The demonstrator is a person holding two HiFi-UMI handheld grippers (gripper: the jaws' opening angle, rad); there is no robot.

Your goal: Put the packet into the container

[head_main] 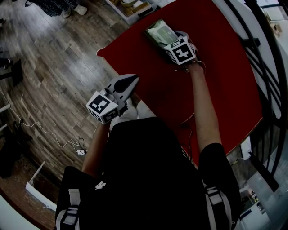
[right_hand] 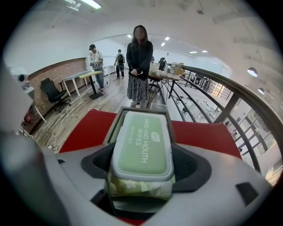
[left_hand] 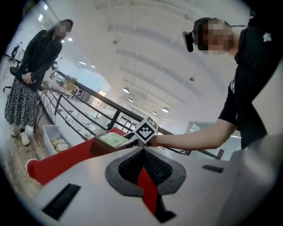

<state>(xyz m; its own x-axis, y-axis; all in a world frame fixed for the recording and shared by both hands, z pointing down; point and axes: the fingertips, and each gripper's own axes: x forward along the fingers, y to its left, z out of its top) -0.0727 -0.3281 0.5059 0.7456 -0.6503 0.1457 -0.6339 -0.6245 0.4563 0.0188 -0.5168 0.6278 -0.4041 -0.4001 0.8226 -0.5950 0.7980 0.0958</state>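
Note:
A pale green wipes packet (head_main: 160, 31) (right_hand: 140, 142) sits between the jaws of my right gripper (head_main: 170, 39) (right_hand: 141, 151), which is shut on its sides. The packet's far end lies over a dark, shallow container (head_main: 151, 37) (right_hand: 114, 126) near the far edge of the red table (head_main: 216, 90); I cannot tell whether it touches the container's bottom. In the left gripper view the packet (left_hand: 114, 140) shows on top of the brown container (left_hand: 98, 148). My left gripper (head_main: 129, 82) (left_hand: 142, 150) hangs at the table's near left edge, jaws together, holding nothing.
A black railing (head_main: 265, 67) runs along the table's right side. A white bin (head_main: 132, 9) with items stands on the floor past the far edge. A person in a long skirt (right_hand: 139, 62) stands beyond the table. A cable (head_main: 54, 137) lies on the wooden floor.

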